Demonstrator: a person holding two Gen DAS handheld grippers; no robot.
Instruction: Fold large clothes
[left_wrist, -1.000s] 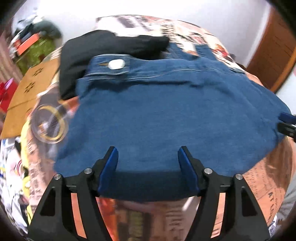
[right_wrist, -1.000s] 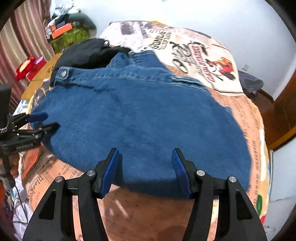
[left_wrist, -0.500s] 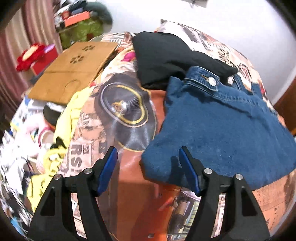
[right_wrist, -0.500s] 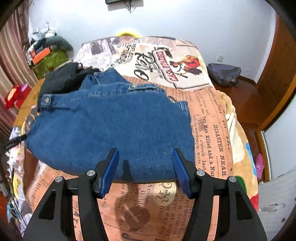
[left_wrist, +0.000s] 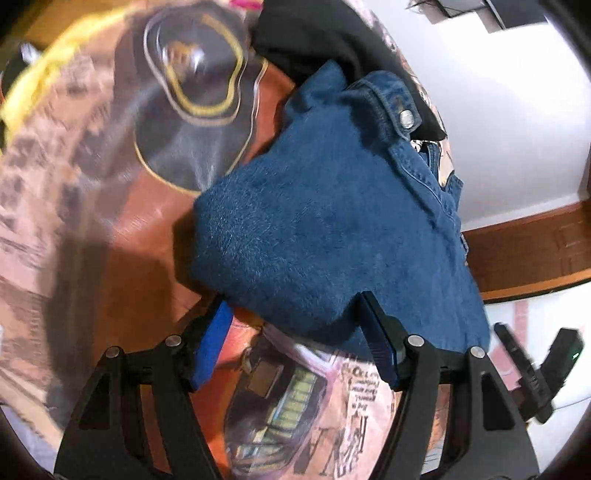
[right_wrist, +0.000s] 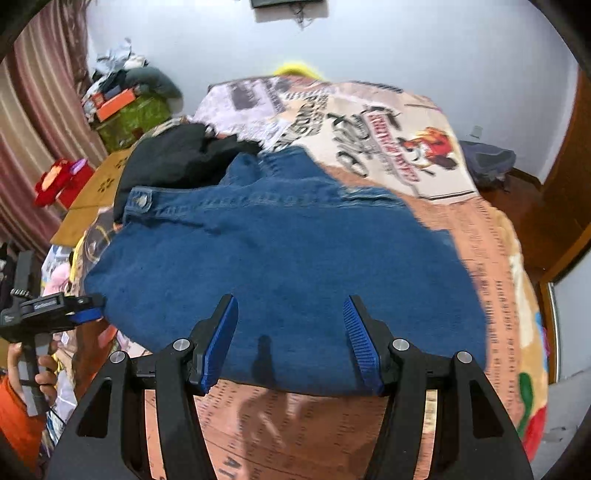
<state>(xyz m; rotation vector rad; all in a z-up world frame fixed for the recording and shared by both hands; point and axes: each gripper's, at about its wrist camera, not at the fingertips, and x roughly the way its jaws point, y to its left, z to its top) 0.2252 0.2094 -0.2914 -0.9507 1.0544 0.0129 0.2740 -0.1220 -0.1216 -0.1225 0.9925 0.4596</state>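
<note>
Folded blue jeans (right_wrist: 288, 266) lie on a newspaper-print bedspread (right_wrist: 487, 236), a black garment (right_wrist: 177, 158) touching their waistband end. Left gripper (left_wrist: 295, 336) and right gripper (right_wrist: 290, 332) sit at the denim's near edge, fingers spread apart, gripping nothing.

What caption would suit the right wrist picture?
Open right gripper at the near edge of folded blue jeans on a printed bedspread.

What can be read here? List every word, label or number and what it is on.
Blanket newspaper print, headlines and columns: too blurred to read.
Red banner on the blanket: blurred, unreadable.
White label on the left tool: too small to read.
Jeans button: no legible marking.
</note>
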